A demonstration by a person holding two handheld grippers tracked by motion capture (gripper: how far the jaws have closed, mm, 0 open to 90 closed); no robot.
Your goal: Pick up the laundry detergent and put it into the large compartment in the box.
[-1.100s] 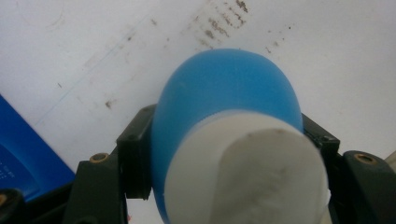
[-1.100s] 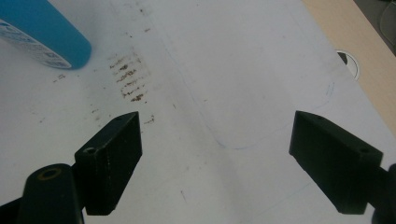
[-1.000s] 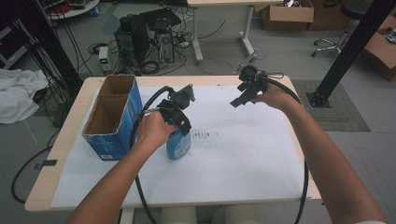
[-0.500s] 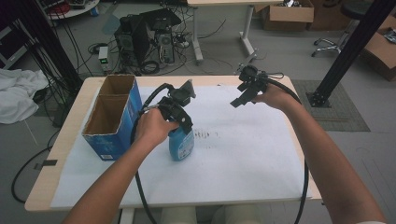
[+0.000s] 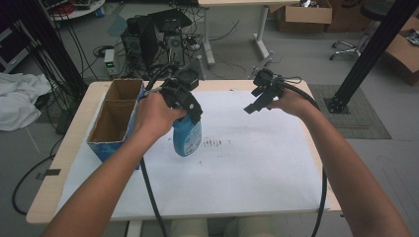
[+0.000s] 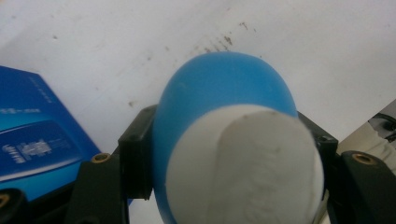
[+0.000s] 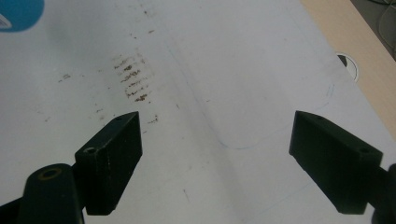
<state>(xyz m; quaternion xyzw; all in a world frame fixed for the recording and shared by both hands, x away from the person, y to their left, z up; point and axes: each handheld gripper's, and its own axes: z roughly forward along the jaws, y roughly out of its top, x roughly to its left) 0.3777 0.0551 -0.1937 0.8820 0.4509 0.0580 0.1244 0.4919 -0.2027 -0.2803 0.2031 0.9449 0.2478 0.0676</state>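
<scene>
A blue bottle (image 5: 188, 139) with a white cap (image 6: 243, 163) is clamped at its neck by my left gripper (image 5: 190, 117), just right of the blue cardboard box (image 5: 101, 147). In the left gripper view the black jaws press both sides of the bottle (image 6: 224, 84), which hangs over the white paper. My right gripper (image 5: 253, 102) is held above the far right part of the table. Its jaws stand wide apart over the paper with nothing between them, as the right gripper view (image 7: 215, 144) shows.
The open box has two compartments and stands along the table's left side, with its blue wall (image 6: 32, 135) near the bottle. Brown smudges (image 5: 213, 143) mark the white paper (image 5: 237, 187) near the middle. Cables trail from both grippers toward the front edge.
My left gripper has moved up and away from the front edge, carrying the blue bottle with it. The right gripper has stayed almost where it was.
</scene>
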